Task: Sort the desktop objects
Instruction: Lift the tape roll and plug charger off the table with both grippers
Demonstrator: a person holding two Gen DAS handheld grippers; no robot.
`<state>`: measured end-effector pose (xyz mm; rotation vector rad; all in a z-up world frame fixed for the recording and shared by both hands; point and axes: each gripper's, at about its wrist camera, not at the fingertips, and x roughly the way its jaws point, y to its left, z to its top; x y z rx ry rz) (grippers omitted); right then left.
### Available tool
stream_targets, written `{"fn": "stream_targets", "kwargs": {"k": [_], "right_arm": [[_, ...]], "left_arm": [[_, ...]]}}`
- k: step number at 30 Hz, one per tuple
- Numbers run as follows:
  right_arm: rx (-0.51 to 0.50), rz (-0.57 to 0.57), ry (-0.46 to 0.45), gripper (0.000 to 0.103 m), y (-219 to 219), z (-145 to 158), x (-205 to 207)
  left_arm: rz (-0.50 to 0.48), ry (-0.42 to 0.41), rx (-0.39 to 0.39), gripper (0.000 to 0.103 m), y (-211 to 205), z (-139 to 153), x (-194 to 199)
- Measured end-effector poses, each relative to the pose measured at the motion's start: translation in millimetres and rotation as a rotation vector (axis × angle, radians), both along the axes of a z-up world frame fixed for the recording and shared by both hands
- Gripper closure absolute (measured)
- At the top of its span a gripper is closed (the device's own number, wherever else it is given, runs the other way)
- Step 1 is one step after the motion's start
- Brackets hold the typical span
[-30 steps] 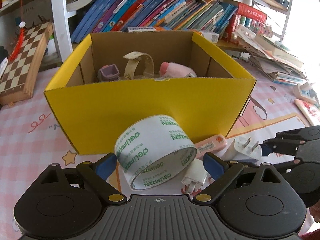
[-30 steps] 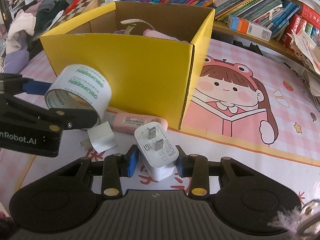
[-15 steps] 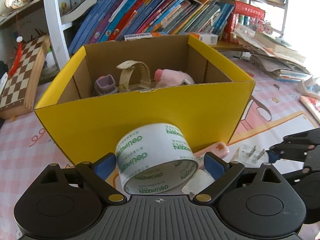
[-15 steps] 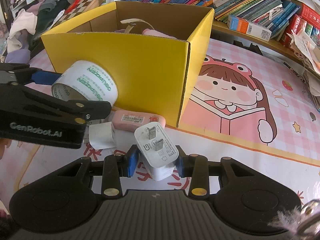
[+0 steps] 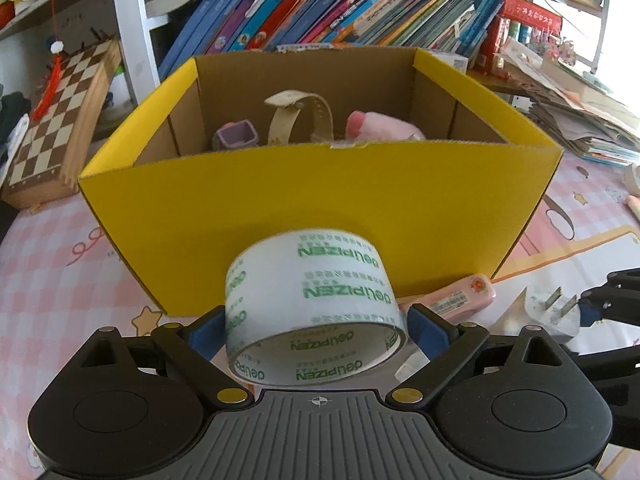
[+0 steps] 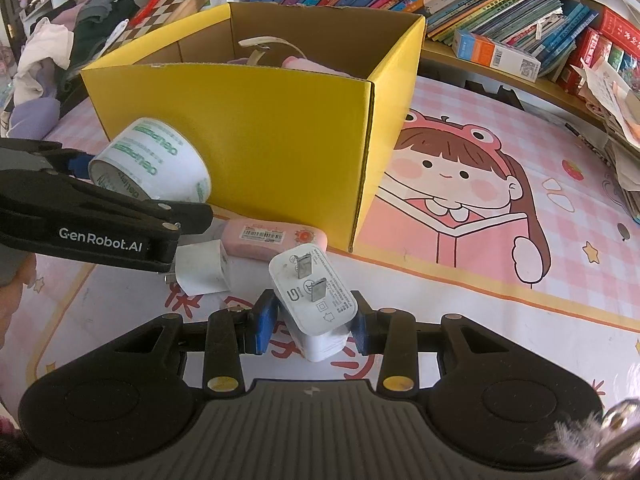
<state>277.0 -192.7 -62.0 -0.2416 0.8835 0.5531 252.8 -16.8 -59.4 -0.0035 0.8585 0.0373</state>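
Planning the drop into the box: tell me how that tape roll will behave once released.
The tape roll, clamped in the left hand-held gripper, looks round and rigid, so probably rolls if it lands on edge. Its glossy film may be slippery. The yellow box should contain it.

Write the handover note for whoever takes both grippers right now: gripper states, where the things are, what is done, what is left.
Left gripper: shut on the tape roll, held off the mat in front of the yellow box.
Right gripper: shut on the white charger, prongs up, near the box's front corner.
On the mat: pink eraser-like case against the box front, and a second small white plug beside it.
Done: a watch strap, a purple item and a pink soft item already lie in the box.
Left: drop in tape and charger, then probably collect the pink case and small plug.
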Motion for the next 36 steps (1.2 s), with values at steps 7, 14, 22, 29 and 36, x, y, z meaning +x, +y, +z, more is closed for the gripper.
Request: {"fn": "stream_targets", "kwargs": {"k": [7, 14, 22, 29, 36], "right_arm": [[-0.002, -0.005, 0.001, 0.067, 0.6, 0.6, -2.3], [0.003, -0.01, -0.005, 0.067, 1.6, 4.7, -7.7], [0.005, -0.022, -0.015, 0.067, 4.6, 9.6, -15.2], [0.001, -0.036, -0.024, 0.067, 7.5, 14.1, -22.0], [0.007, -0.051, -0.052, 0.067, 9.3, 25.7, -28.1]], "left_arm": [[-0.004, 0.01, -0.015, 0.016, 7.6, -1.2, -7.9], [-0.036, -0.014, -0.023, 0.016, 10.8, 9.1, -23.4], [-0.051, -0.041, -0.02, 0.016, 17.8, 21.2, -35.4], [-0.077, -0.051, -0.013, 0.016, 19.9, 25.3, -43.6], [-0.118, -0.081, -0.007, 0.016, 20.1, 34.0, -50.4]]}}
